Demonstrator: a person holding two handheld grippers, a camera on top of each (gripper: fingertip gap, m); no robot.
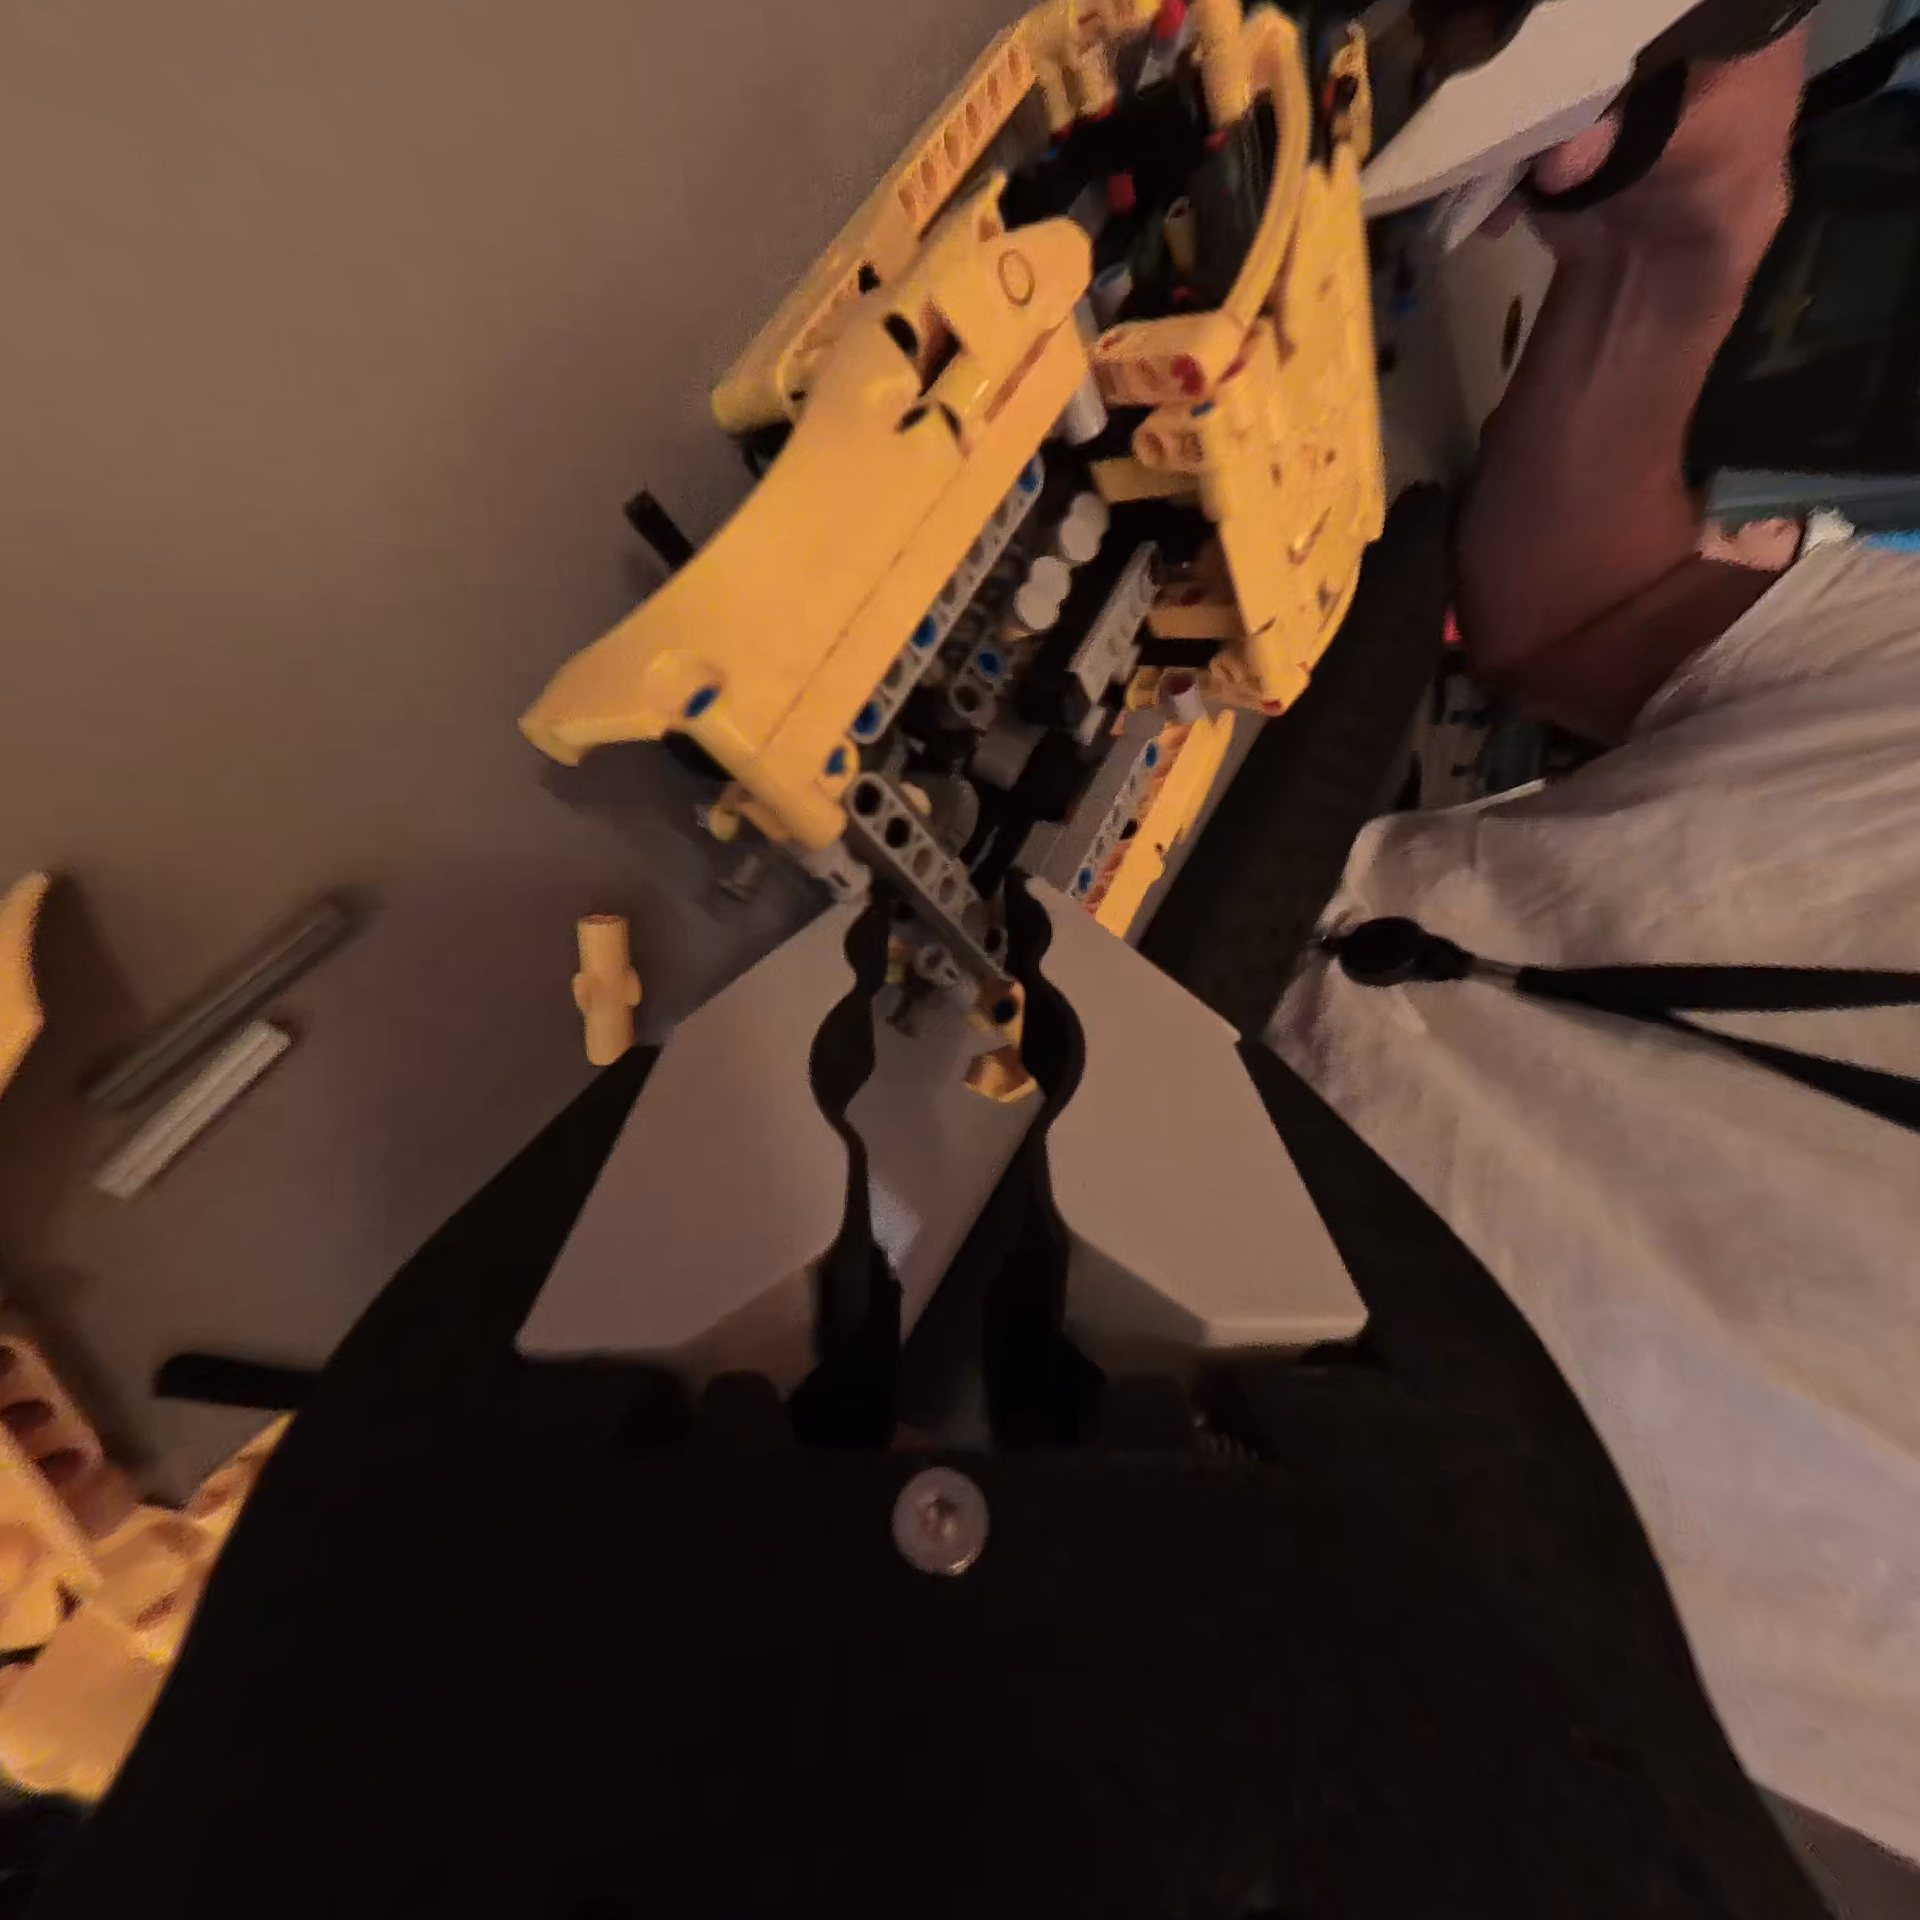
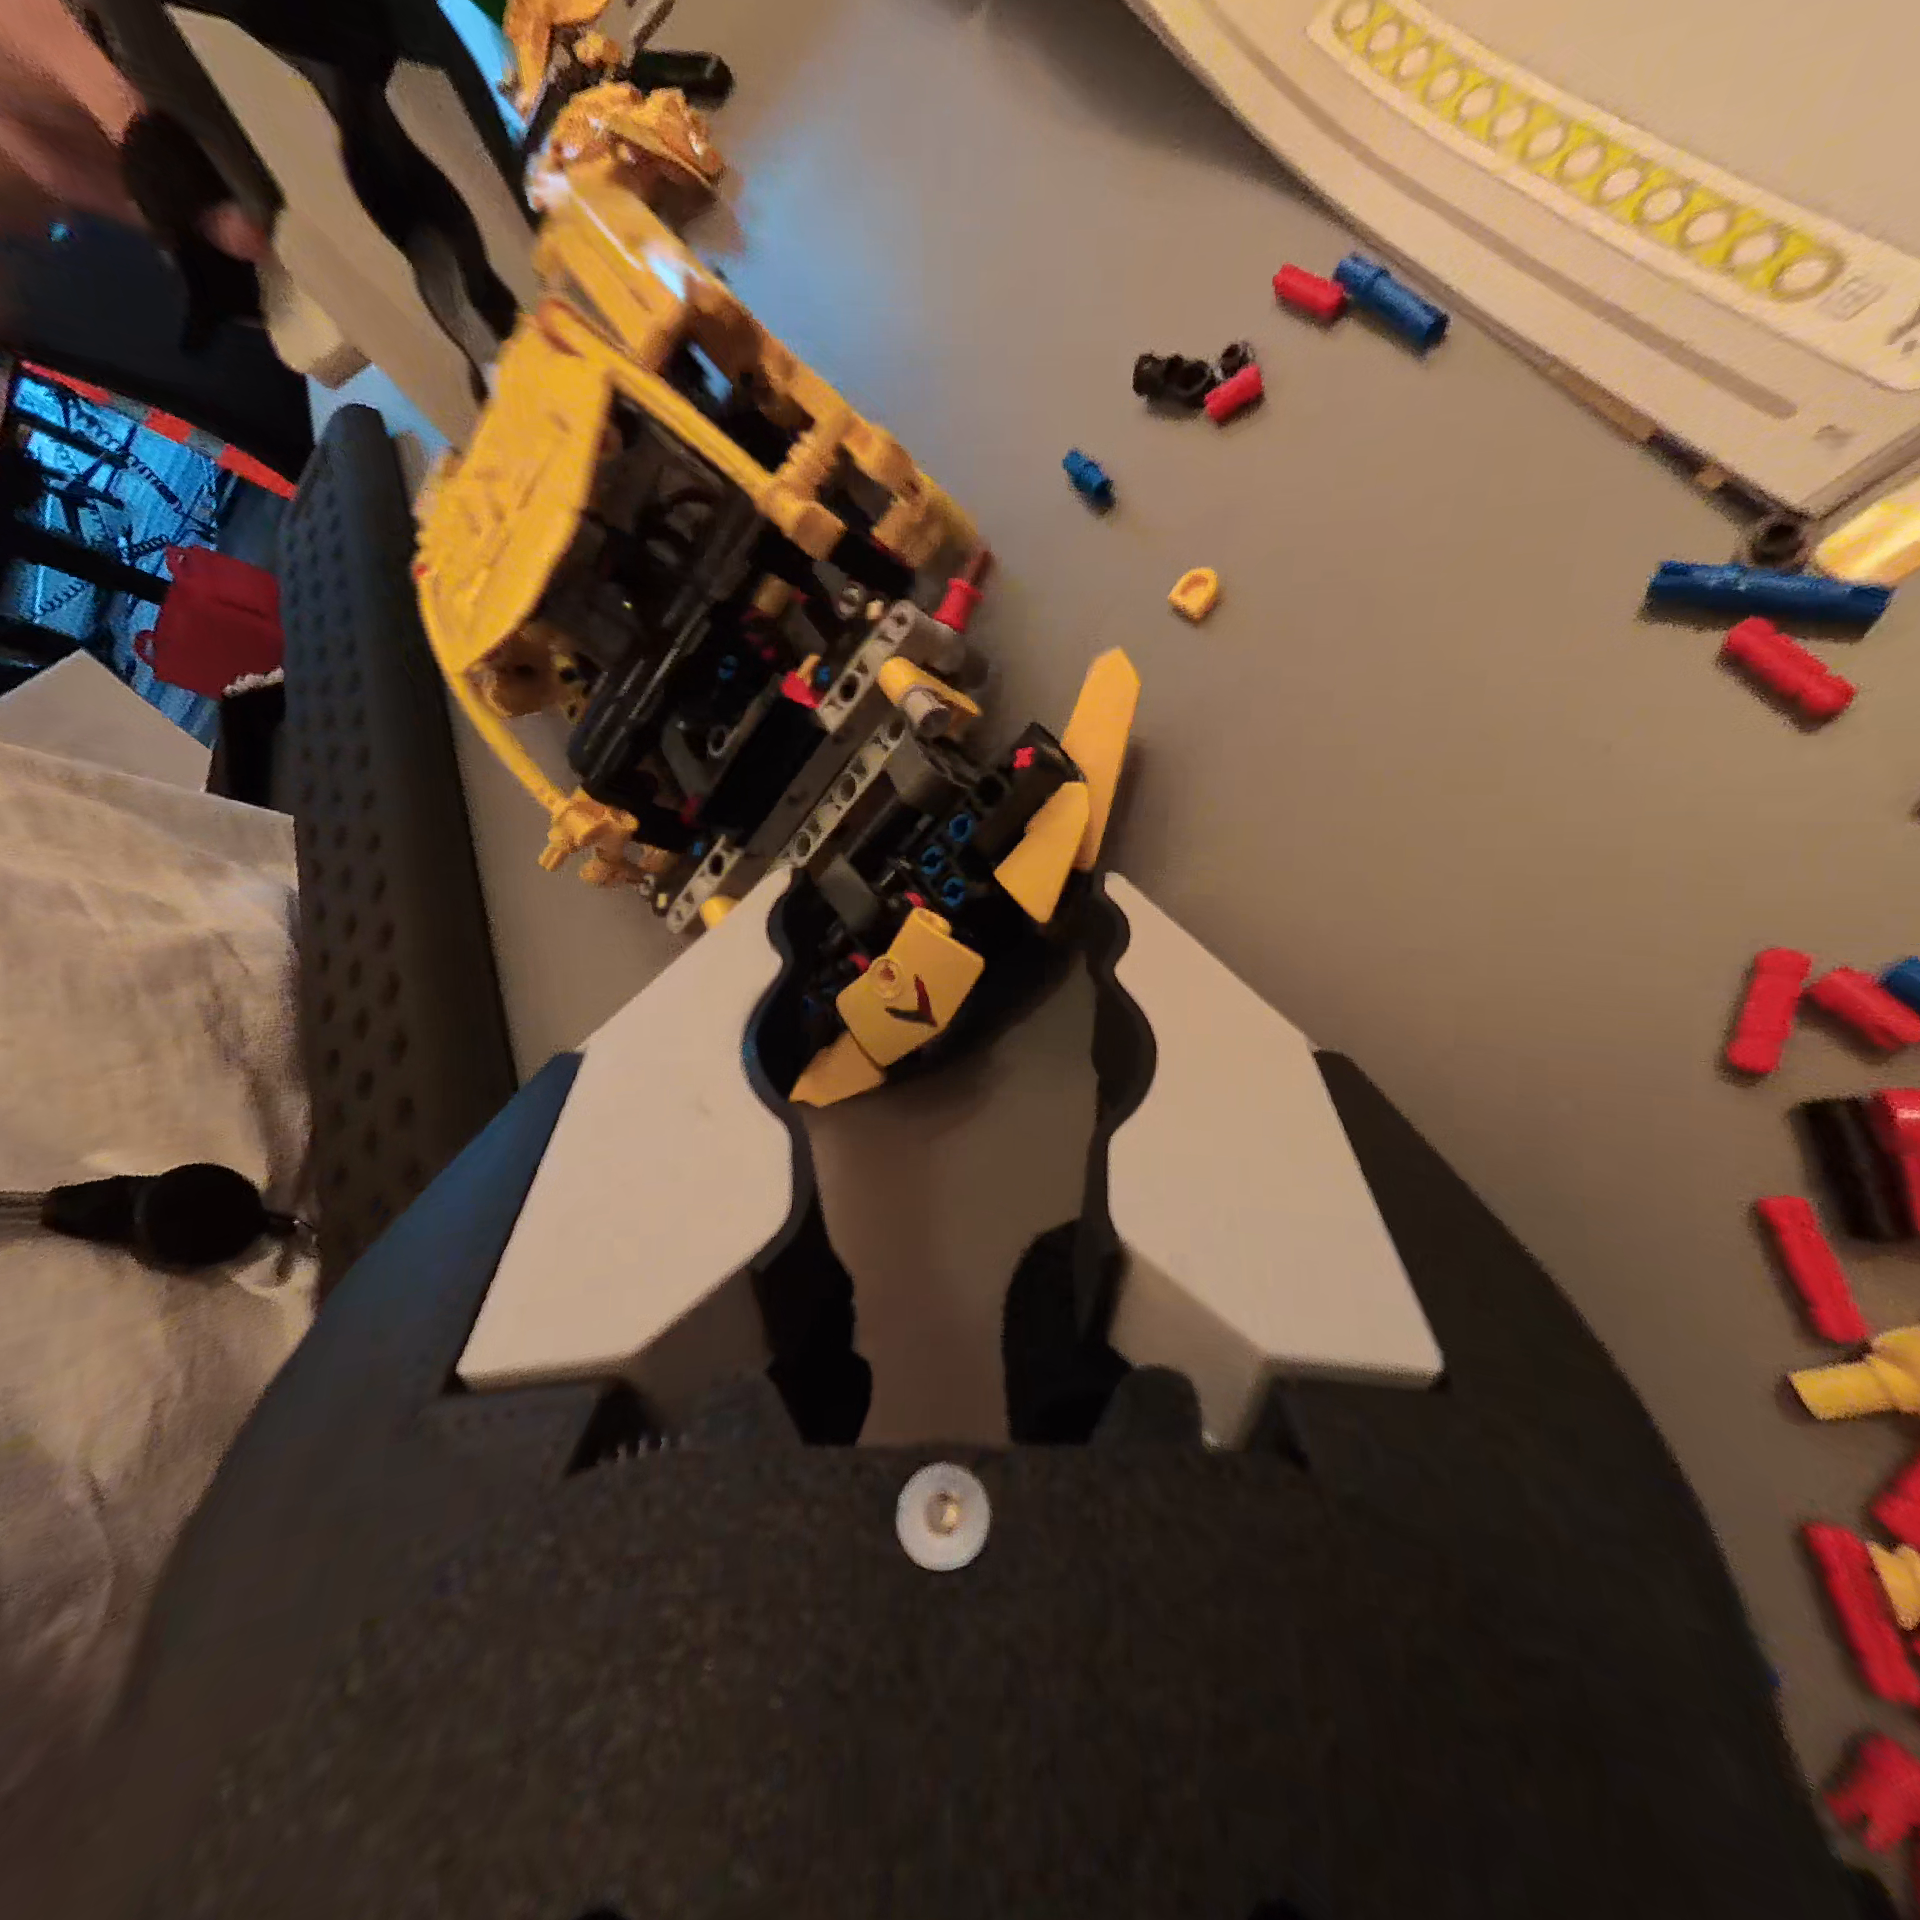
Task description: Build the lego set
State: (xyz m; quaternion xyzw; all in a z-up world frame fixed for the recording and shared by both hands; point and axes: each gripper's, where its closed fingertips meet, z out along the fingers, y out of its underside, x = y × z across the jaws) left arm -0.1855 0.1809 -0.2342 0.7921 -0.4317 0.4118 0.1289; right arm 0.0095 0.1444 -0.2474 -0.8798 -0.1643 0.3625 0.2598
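Above the grey surface (image 2: 1403, 727) the yellow model (image 1: 935, 540) hangs between both grippers, left gripper (image 1: 940, 956) clenched on its grey beam (image 1: 925, 873), right gripper (image 2: 940, 935) grasping the black-and-yellow nose (image 2: 935, 977), seemingly mid-seating, so next comes a steady, aligned squeeze.

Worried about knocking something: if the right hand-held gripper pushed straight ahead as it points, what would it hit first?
The yellow-and-black lego model. Its nose end already sits between the right hand-held gripper fingertips, so contact looks immediate, though depth is unclear.

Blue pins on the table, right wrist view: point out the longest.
The long blue pin at the right, just above a red pin; the other blue pins are short stubs.
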